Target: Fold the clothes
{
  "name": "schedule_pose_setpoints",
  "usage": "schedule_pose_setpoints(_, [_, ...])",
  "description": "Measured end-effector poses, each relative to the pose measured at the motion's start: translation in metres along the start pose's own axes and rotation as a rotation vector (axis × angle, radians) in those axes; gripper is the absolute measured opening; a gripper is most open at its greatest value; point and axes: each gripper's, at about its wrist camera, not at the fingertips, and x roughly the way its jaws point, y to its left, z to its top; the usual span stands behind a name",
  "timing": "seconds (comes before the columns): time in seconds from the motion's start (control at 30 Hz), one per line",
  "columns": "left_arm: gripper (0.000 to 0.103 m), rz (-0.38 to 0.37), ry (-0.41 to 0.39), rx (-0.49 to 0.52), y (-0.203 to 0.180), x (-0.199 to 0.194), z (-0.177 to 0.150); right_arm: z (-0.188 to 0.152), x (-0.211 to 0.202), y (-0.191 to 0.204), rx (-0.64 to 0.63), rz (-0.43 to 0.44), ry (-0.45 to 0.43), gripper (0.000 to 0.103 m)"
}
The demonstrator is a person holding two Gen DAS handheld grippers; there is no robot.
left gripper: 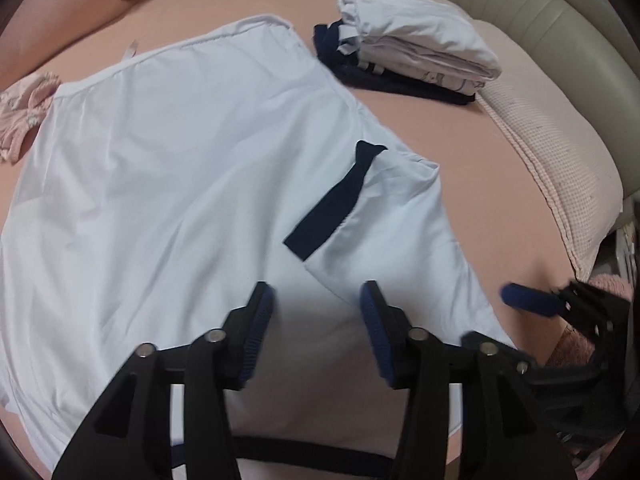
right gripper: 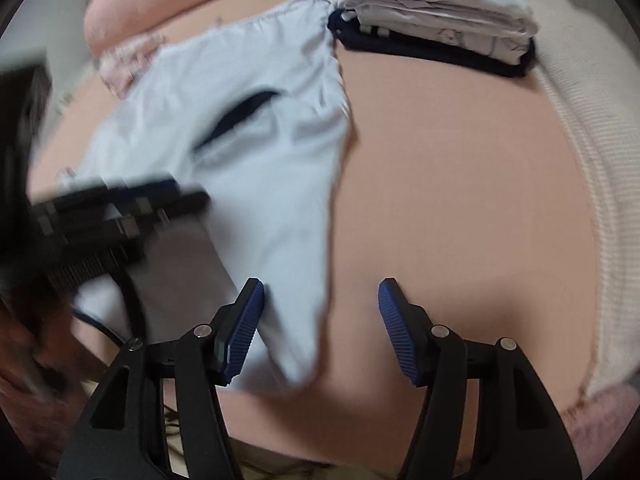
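Pale blue short-sleeved shirt with navy sleeve cuff (left gripper: 172, 184) lies spread flat on the pink bedsheet (left gripper: 472, 184), one sleeve already turned inward so its navy cuff (left gripper: 336, 200) rests on the body panel. Left claw (left gripper: 318, 332) hovers over the shirt's near part, jaws wide, nothing between them. Right claw (right gripper: 320, 328) hangs at the shirt's right edge, jaws wide and empty; the left pad overlaps the cloth edge, though contact cannot be told through the blur. For a clean fold, each claw probably should pinch only the hem corners, lift together, and carry the edge evenly toward the far hem. The stack of folded white and navy garments (left gripper: 416, 60) sits well apart beyond.
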Motion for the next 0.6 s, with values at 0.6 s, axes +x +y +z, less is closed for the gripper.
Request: schedule_pose_setpoints(0.6, [0.052, 0.028, 0.041, -0.156, 0.1, -0.053, -0.102, -0.022, -0.027, 0.065, -0.07, -0.061, -0.132, 0.07])
